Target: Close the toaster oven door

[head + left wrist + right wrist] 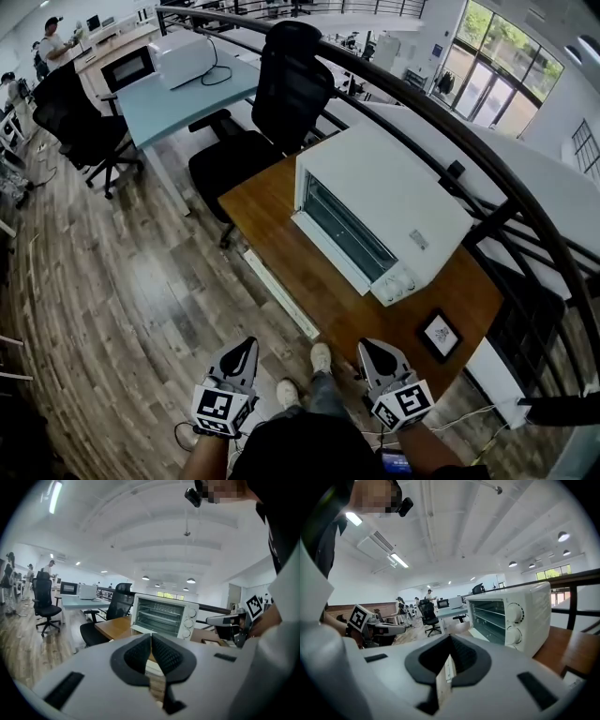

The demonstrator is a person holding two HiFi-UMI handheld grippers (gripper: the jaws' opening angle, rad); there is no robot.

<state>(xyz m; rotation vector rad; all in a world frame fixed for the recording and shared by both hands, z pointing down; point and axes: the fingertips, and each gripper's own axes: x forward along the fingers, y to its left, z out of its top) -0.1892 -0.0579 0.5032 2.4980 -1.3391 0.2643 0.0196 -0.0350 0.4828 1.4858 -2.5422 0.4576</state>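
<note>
**Item 1: toaster oven** [380, 220]. White casing, set at a diagonal on the brown wooden tabletop [272, 202]. The front faces the open floor side. The door [328, 253] is open and folded down from the lower front edge, so the wire racks inside show. The knobs [398, 281] sit at the right end of the front. A strip of bare wood lies between the door's free edge and the near edge of the tabletop.

**Item 2: left tool** [244, 349]. Held low in front of the person, over the floor [141, 281]. It is well apart from the oven and off the tabletop. In the left gripper view its jaws [151, 641] meet pad to pad with nothing between them.

**Item 3: right tool** [373, 351]. Held beside the left tool, near the tabletop's near corner and clear of the oven. In the right gripper view its jaws [449, 644] are closed and empty.

**Item 4: small framed picture** [439, 335]. Lies flat on the tabletop, near its right end and past the knob end of the oven.

**Item 5: black office chair** [272, 112]. Stands against the tabletop's far left edge.

**Item 6: dark railing** [450, 131]. Curves behind the oven and bounds the far side.

**Item 7: the person's shoes** [321, 356]. Seen on the planks between the two tools.

**Open room.** Bare plank floor spreads wide to the left of the tabletop. The run from both tools to the oven door is unobstructed.
</note>
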